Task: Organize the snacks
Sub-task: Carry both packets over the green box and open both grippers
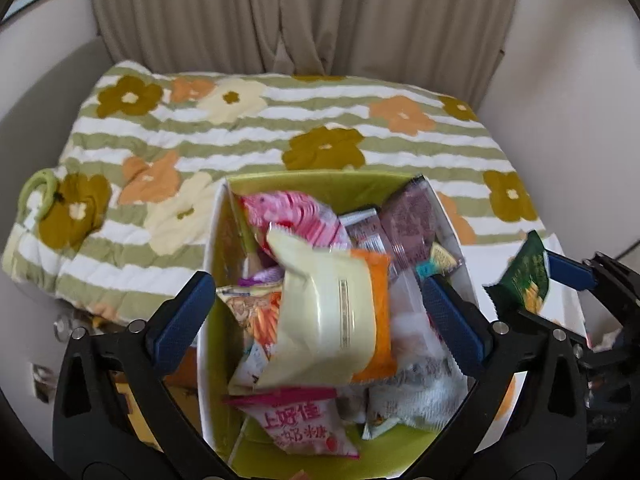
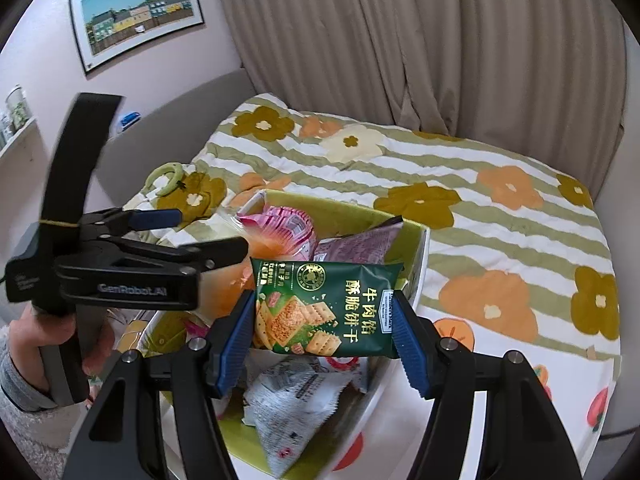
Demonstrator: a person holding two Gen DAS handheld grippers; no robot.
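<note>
- One green cracker packet (image 2: 326, 312), clamped in the right gripper (image 2: 324, 336) above the box (image 2: 420, 276).
- One box (green-lined), holding at least eight snack packets.
- Left gripper (image 1: 316, 312): jaws wide, above the box, gripping nothing.

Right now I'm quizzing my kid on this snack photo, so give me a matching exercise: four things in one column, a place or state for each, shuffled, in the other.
Things:
1. green cracker packet
2. left claw
3. grey packet
4. framed picture

Places or states:
A. hanging on the wall
B. lying in the box
C. open above the snacks
D. clamped in the right claw

Pairs: 1-D, 2-C, 3-B, 4-A
</note>
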